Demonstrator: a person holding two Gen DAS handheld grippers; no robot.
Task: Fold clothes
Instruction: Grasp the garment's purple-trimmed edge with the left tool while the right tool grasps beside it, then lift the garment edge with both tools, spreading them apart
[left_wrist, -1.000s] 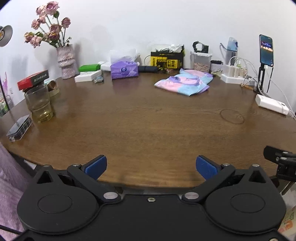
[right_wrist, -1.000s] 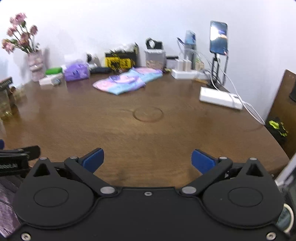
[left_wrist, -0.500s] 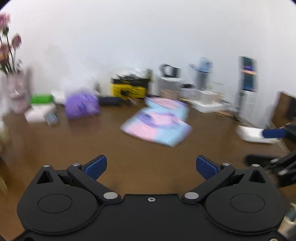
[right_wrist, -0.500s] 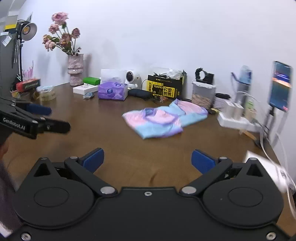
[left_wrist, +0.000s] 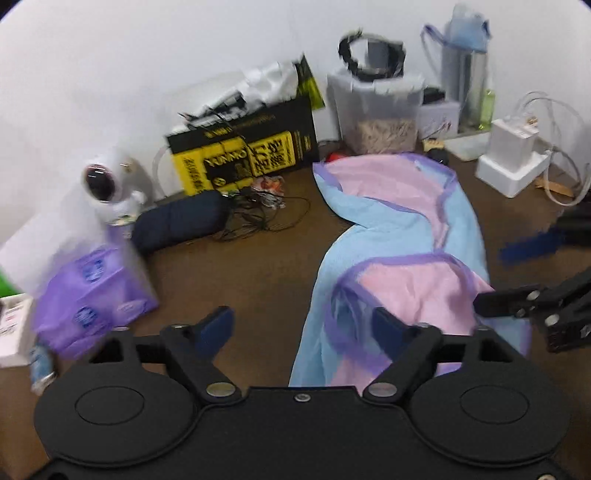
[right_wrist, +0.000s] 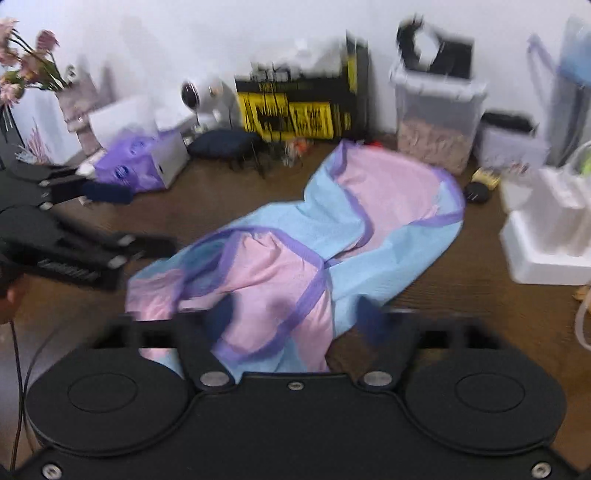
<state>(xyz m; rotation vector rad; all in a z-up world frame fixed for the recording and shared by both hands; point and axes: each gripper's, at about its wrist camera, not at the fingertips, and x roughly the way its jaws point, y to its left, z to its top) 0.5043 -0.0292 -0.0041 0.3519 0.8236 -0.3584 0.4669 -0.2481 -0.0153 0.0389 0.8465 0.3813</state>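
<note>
1. The garment (left_wrist: 391, 236) is a soft piece in pale blue and pink panels, each panel edged with a purple band; it lies crumpled and loosely doubled over itself on the brown wooden surface (left_wrist: 258, 266).
2. It stretches from the near edge of both views back toward the clutter along the wall, its far end close to the clear storage tub (left_wrist: 376, 110) and the yellow-and-black box (left_wrist: 243, 151).
3. The near part is rumpled, with a pink panel bulging up and a purple-trimmed fold crossing it.
4. The left tongs (left_wrist: 303, 326) have just been closing but stand partly apart; the cloth's near left edge lies between the blue tips, not pinched.
5. The right tongs (right_wrist: 295, 314) have likewise been closing and are partly apart, the pink fold between the blurred tips; no grip shows.
6. A purple tissue pack (left_wrist: 92, 291) sits to the left, apart from the cloth.
</note>
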